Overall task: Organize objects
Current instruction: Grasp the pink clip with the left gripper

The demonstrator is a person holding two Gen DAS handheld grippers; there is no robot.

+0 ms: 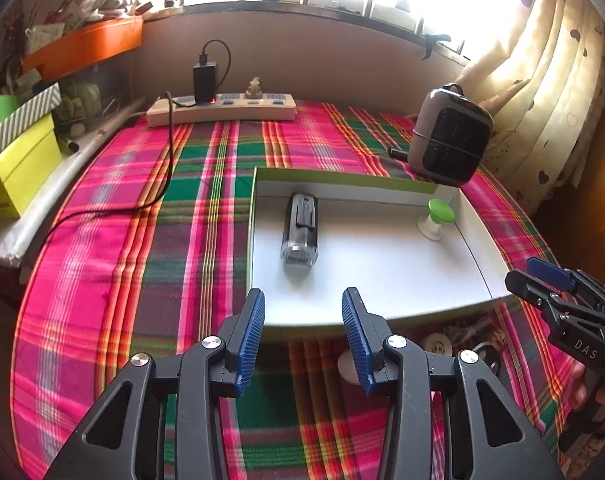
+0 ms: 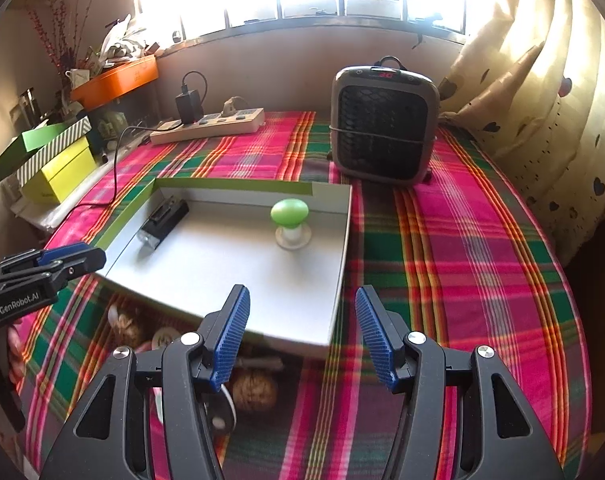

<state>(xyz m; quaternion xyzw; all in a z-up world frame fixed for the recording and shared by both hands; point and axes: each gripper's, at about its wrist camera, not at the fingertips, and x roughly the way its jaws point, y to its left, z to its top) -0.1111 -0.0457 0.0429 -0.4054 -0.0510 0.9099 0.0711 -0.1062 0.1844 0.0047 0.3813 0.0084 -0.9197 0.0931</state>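
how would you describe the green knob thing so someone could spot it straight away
Find the shallow white tray on the plaid cloth, in front of the grey heater. Inside, near its far wall, the knob stands upright on a pale round base. Its only neighbour in the tray is a dark battery pack lying flat; the knob alone has a glossy green dome top.

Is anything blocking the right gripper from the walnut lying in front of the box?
Nothing visible does. The open right gripper hangs over the box's near edge; the walnut lies bare on the plaid cloth, below its left finger.
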